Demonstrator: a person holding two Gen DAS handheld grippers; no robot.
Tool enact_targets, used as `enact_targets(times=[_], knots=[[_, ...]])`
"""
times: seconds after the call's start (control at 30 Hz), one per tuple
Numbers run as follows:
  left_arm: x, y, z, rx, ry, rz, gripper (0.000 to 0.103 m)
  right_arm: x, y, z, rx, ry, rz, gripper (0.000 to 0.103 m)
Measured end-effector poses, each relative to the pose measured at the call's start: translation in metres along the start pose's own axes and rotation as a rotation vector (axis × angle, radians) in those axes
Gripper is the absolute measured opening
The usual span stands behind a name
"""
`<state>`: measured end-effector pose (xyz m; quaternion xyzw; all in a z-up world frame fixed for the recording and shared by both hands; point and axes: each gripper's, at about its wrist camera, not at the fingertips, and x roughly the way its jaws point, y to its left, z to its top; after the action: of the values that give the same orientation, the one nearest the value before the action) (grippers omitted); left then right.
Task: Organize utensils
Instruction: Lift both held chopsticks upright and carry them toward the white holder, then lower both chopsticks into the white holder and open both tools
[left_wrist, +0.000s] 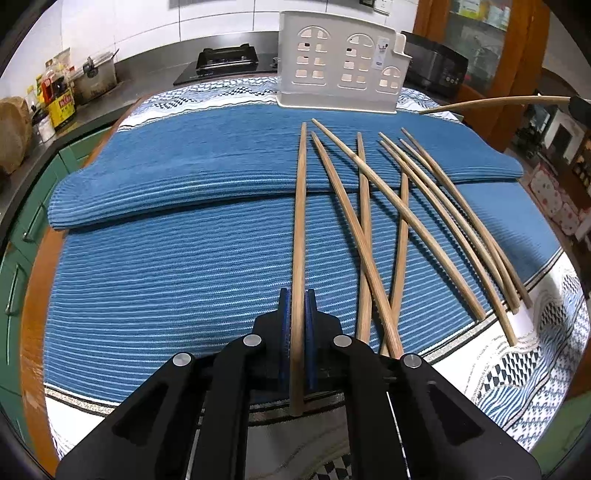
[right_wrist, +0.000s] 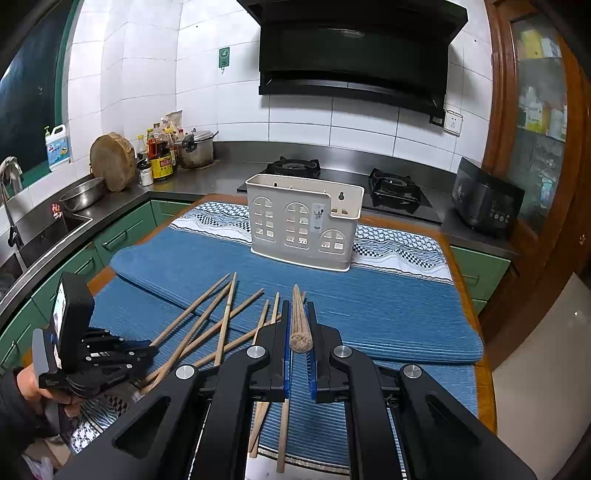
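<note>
Several wooden chopsticks (left_wrist: 402, 218) lie fanned on the blue striped mat (left_wrist: 166, 258). My left gripper (left_wrist: 295, 295) is shut on one chopstick (left_wrist: 300, 229) at its thick end, low over the mat. My right gripper (right_wrist: 298, 306) is shut on another chopstick (right_wrist: 300, 332), held end-on above the mat and pointing toward the white utensil holder (right_wrist: 303, 229). That held chopstick also shows at the upper right of the left wrist view (left_wrist: 495, 102). The holder (left_wrist: 340, 62) stands upright at the mat's far edge. The left gripper also shows in the right wrist view (right_wrist: 147, 349).
A folded blue towel (left_wrist: 221, 166) lies under the chopstick tips. Behind are a gas stove (right_wrist: 295, 166), a black appliance (right_wrist: 487, 199), a sink (right_wrist: 44, 229), a metal bowl (right_wrist: 83, 194), bottles (right_wrist: 160, 155) and a pot (right_wrist: 195, 147) on the counter.
</note>
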<state>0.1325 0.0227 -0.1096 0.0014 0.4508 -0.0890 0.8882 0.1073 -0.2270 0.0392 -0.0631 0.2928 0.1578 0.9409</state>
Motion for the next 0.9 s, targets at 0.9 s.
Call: enact_targets(times=[0.9], knots=[[-0.080, 0.006, 0.046, 0.015, -0.241, -0.011, 0.005, -0.012, 0.002, 0.036, -0.054, -0.053, 0.005, 0.007]])
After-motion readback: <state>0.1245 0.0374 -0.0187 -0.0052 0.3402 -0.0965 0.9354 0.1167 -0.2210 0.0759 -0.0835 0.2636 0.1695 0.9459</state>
